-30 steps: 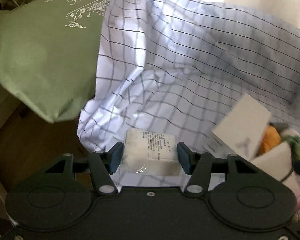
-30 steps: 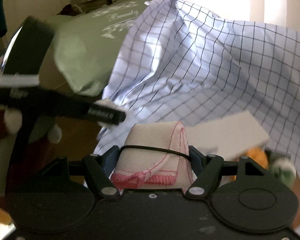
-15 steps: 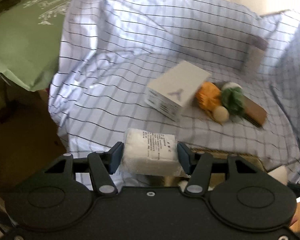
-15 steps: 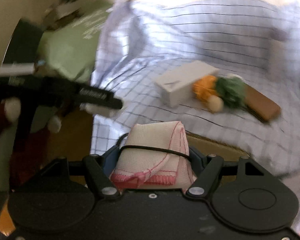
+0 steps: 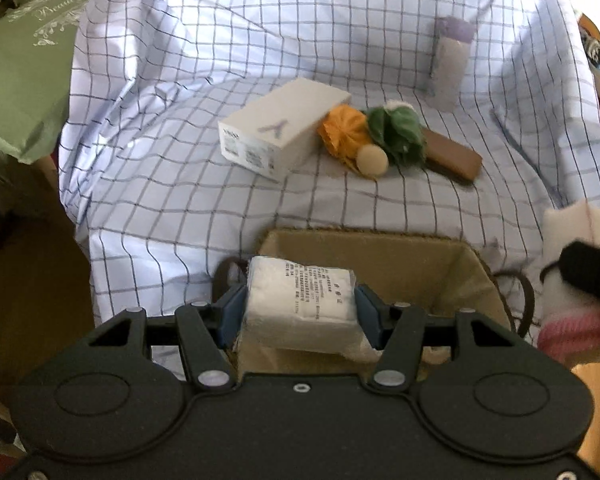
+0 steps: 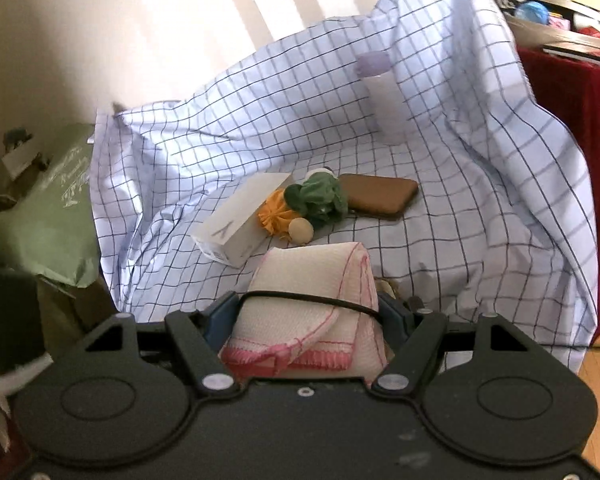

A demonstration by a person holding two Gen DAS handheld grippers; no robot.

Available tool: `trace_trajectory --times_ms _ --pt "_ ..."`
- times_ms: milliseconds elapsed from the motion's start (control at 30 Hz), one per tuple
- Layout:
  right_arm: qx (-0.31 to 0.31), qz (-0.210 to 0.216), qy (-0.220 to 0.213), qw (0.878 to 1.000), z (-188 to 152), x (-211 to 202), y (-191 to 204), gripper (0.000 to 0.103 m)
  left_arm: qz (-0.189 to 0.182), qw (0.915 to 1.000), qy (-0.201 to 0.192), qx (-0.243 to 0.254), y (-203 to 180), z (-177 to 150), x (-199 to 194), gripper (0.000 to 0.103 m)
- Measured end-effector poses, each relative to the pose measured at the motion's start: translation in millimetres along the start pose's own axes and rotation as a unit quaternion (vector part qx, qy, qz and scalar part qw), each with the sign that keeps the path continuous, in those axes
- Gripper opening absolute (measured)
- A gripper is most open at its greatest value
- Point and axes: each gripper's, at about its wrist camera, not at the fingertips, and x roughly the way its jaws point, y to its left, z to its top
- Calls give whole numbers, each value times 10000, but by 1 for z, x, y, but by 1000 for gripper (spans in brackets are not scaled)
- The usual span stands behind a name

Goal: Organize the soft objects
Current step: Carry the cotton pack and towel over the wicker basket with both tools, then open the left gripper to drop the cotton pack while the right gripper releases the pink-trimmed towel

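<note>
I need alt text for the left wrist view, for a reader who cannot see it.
The left gripper holds a white packet above an open brown basket. Behind, on a checked cloth, lie a white box, an orange and green soft toy and a brown case.

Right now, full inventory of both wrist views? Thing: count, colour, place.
gauze pack: 1, white, in left gripper above basket
folded towel: 1, cream with pink edge, black band, in right gripper
basket: 1, tan, front edge of cloth
checked cloth: 1, white-blue, draped over surface
box: 1, white, cloth centre
plush toy: 1, orange-green, beside box
case: 1, brown, behind toy
bottle: 1, pale purple cap, rear
bag: 1, green, left
left gripper: shut on pack
right gripper: shut on towel
</note>
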Motion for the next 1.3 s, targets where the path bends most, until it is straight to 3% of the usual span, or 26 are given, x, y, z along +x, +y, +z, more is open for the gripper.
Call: trace_trajectory --times_ms 433,700,1167,1300 --pt "-72 -383 165 9991 -18 15 1 73 105 9996 263 0 -3 -18 18 56" --pt "-282 -539 161 9980 -22 20 6 73 283 9994 195 88 -5 -24 15 78" --pt "-433 -565 260 9971 -25 30 14 73 456 9986 232 -127 10 -32 13 84" --pt "-485 -547 169 9972 -25 31 17 79 455 9987 204 -61 8 -33 12 84"
